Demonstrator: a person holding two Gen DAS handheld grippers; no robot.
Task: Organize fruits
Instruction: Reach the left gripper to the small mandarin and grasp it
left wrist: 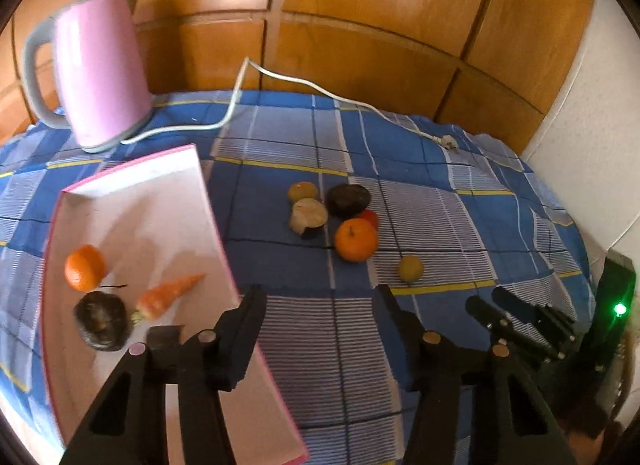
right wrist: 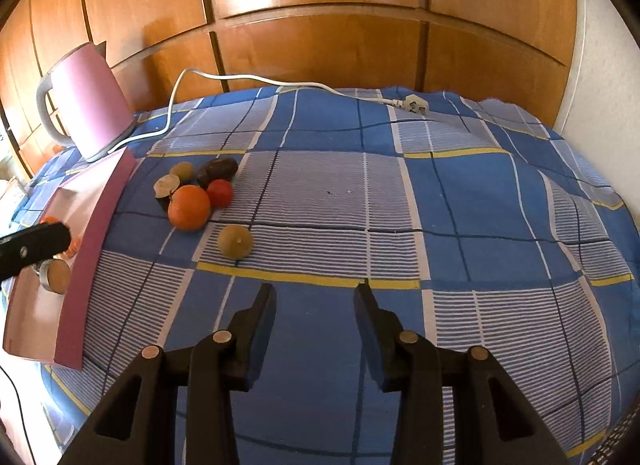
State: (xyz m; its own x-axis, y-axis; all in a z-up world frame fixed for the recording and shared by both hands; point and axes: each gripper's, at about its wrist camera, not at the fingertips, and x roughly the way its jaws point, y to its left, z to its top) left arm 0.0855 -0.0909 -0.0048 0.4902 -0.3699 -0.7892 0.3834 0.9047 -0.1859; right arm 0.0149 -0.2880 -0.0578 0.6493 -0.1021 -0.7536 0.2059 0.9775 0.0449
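Risk: the pink box is sitting just beside the left gripper, whose left finger is hanging over the box's right wall — a careless sweep toward the loose fruit could be nudging that wall and shifting the box on the cloth.
Risk, fruit: the pile on the checked cloth is lying tightly bunched; an orange is touching a small red fruit and a dark fruit, so pinching one may be rolling its neighbours away.
Risk, lone piece: a small yellow-green fruit is resting apart, nearest both grippers — round, likely to be rolling if clipped off-centre.
Left gripper: pointing steeply down over the box edge, jaws spread part-way, nothing between them.
Right gripper: also tilting down over bare cloth, jaws apart, holding nothing.
Already boxed: an orange, a carrot and a dark fruit are lying inside.
Background: a pink kettle is standing behind the box, its cord trailing across the cloth.
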